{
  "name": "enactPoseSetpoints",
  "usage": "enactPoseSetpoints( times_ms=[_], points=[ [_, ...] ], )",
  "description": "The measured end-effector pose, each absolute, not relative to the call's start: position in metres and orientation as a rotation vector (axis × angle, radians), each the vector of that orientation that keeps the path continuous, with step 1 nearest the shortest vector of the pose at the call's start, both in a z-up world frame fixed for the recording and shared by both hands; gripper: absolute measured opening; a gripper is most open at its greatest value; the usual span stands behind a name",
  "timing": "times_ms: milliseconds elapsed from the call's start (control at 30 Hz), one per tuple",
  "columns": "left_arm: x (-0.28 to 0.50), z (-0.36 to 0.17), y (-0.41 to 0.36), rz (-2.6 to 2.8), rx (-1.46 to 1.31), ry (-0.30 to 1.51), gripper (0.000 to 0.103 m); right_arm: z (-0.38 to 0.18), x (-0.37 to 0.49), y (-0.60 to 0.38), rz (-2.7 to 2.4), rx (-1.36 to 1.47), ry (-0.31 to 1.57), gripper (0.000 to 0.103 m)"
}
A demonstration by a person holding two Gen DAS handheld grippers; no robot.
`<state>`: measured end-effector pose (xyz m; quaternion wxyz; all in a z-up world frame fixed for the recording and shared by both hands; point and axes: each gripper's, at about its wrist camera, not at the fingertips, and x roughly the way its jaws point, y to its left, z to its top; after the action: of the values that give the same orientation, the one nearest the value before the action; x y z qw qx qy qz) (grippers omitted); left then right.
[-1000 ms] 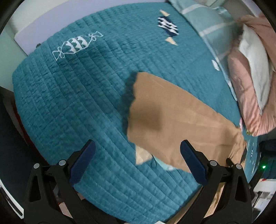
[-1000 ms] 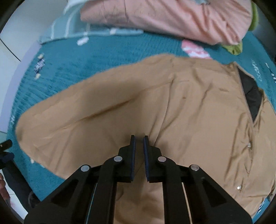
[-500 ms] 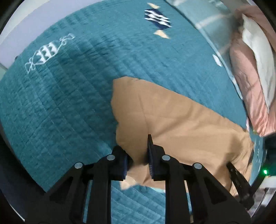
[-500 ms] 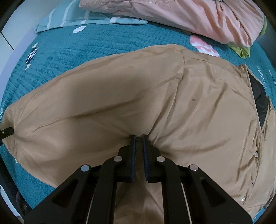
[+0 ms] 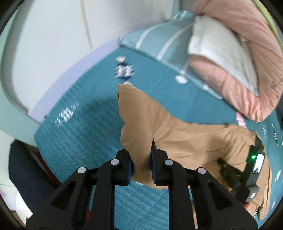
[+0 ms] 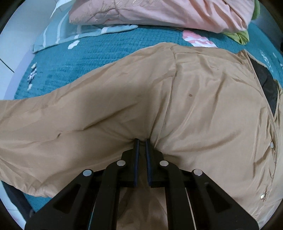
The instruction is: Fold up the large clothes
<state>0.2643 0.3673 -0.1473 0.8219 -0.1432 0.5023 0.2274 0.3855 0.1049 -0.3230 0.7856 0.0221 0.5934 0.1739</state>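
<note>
A large tan jacket (image 6: 203, 109) with snap buttons and a dark lining lies spread on a teal quilted bed. My right gripper (image 6: 142, 141) is shut on a pinch of its fabric near the middle, and creases fan out from the grip. In the left wrist view the jacket's sleeve (image 5: 141, 113) rises off the quilt, and my left gripper (image 5: 141, 152) is shut on its lower edge. The other gripper (image 5: 247, 169), black with a green light, shows at the right on the jacket body.
The teal quilt (image 5: 84, 127) covers the bed, with a white wall beyond its far edge. A pink duvet (image 6: 159, 12) and a striped pale-blue pillow (image 5: 159, 40) are piled at the head. A dark chair or cloth (image 5: 23, 168) sits beside the bed at the lower left.
My left gripper went from wide open above the sleeve end to shut on it, then rose and tilted, lifting the sleeve. My right gripper stayed shut on the jacket and barely shifted.
</note>
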Motion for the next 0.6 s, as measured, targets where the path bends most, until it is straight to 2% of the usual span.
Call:
enactPoseSetpoints(
  times_ms=[300, 433, 600],
  points=[
    [0.298, -0.092, 0.235, 0.362, -0.055, 1.001, 0.017, -0.257, 0.372, -0.016, 0.314, 0.288, 1.159, 0.004],
    [0.311, -0.086, 0.172, 0.269, -0.02, 0.989, 0.017, -0.226, 0.343, -0.095, 0.19, 0.339, 1.042, 0.004],
    [0.331, -0.092, 0.081, 0.15, 0.039, 1.0, 0.017, -0.209, 0.305, -0.177, 0.068, 0.345, 0.986, 0.004]
  ],
)
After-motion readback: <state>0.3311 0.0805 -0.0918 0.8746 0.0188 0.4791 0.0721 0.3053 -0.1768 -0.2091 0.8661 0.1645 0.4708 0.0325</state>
